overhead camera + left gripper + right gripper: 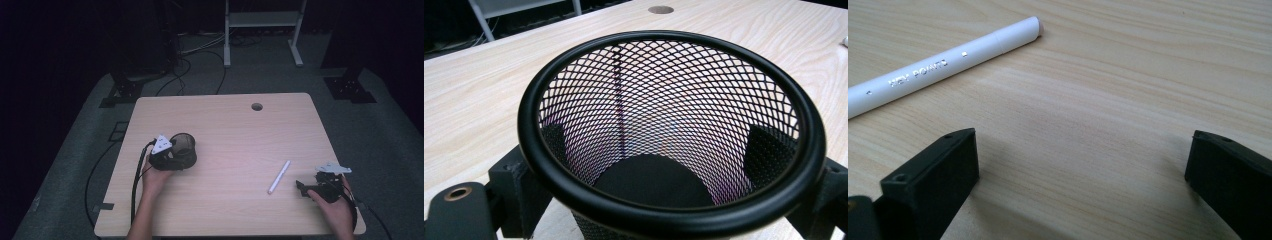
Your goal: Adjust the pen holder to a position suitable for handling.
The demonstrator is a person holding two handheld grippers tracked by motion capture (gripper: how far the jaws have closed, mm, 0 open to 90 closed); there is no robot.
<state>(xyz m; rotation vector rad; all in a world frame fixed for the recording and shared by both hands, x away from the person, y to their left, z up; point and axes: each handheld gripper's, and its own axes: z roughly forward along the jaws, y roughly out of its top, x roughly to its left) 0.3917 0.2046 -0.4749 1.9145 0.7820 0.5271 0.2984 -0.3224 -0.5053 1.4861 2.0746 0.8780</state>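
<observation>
the left forearm comes in from the bottom edge and slants up to the left hand point(156, 176), which holds the left gripper point(172, 155) over the left half of the table point(240, 125), its jaws closed around the sides of a black mesh cup point(674, 135). the right hand point(336, 207) sits low near the table's right front corner with the right gripper point(305, 187) pointing left. its two black jaws stand wide apart with nothing between them.

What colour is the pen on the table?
White pen with silver lettering, clearest in the right gripper view.
</observation>
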